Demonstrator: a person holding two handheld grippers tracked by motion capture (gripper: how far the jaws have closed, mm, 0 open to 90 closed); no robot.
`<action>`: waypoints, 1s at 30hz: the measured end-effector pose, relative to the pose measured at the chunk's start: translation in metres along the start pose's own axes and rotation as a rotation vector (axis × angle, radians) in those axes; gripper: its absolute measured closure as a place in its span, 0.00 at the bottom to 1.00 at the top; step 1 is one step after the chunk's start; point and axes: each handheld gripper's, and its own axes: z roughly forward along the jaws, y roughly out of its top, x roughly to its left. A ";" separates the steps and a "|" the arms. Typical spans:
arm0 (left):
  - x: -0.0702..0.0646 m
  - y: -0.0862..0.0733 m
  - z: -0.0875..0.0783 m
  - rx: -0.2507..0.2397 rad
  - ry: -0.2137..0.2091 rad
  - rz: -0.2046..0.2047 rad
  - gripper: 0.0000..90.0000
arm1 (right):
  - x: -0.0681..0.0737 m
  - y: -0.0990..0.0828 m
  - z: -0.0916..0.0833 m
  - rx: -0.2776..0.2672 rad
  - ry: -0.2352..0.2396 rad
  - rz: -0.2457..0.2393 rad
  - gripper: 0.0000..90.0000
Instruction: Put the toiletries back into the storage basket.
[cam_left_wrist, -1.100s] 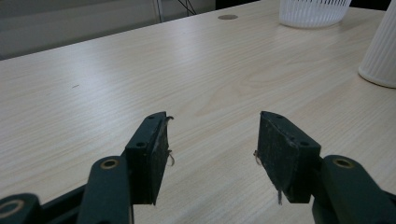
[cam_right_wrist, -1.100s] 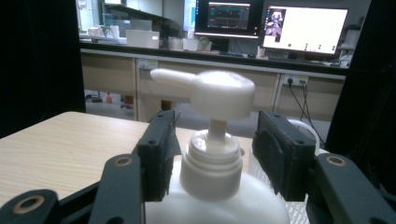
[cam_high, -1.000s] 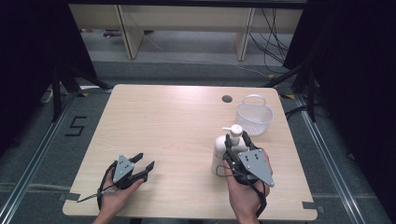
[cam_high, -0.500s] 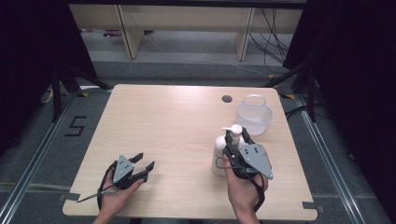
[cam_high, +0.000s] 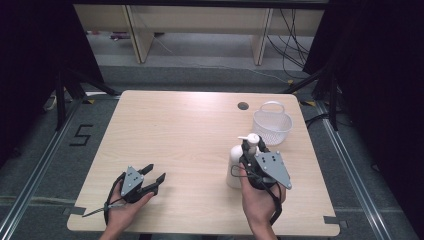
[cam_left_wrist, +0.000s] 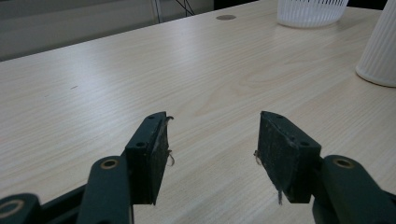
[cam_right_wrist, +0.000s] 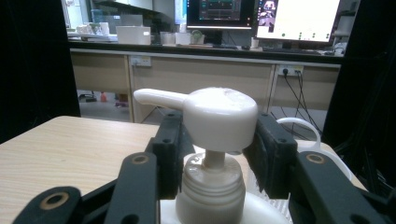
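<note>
Here I am closing my right claw (cam_right_wrist: 212, 154) around the pump bottle (cam_high: 235, 165) head, at the worktop's (cam_high: 190, 130) four o'clock, probably to lift it; my left claw (cam_left_wrist: 212, 156) is resting apart, idle.

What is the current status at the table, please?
Left hand-held gripper open, empty, low over the table. Right hand-held gripper straddling the white pump bottle at its pump head. Basket beyond, clear.

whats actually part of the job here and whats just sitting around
In the job, as far as it shows:
- pump bottle
- right gripper, jaws either side of the pump head
- possibly the white basket just beyond

Sitting around:
- left gripper, open over bare table
- monitors behind
</note>
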 end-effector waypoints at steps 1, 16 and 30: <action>0.000 0.000 0.000 0.002 -0.001 0.000 0.48 | 0.000 0.000 0.000 0.000 -0.002 0.001 0.66; 0.000 0.000 0.000 0.001 -0.001 0.003 0.48 | -0.003 0.000 -0.001 -0.006 -0.009 0.002 0.67; 0.000 0.000 0.000 -0.002 -0.001 0.006 0.48 | -0.014 0.013 -0.001 -0.029 -0.048 0.013 0.67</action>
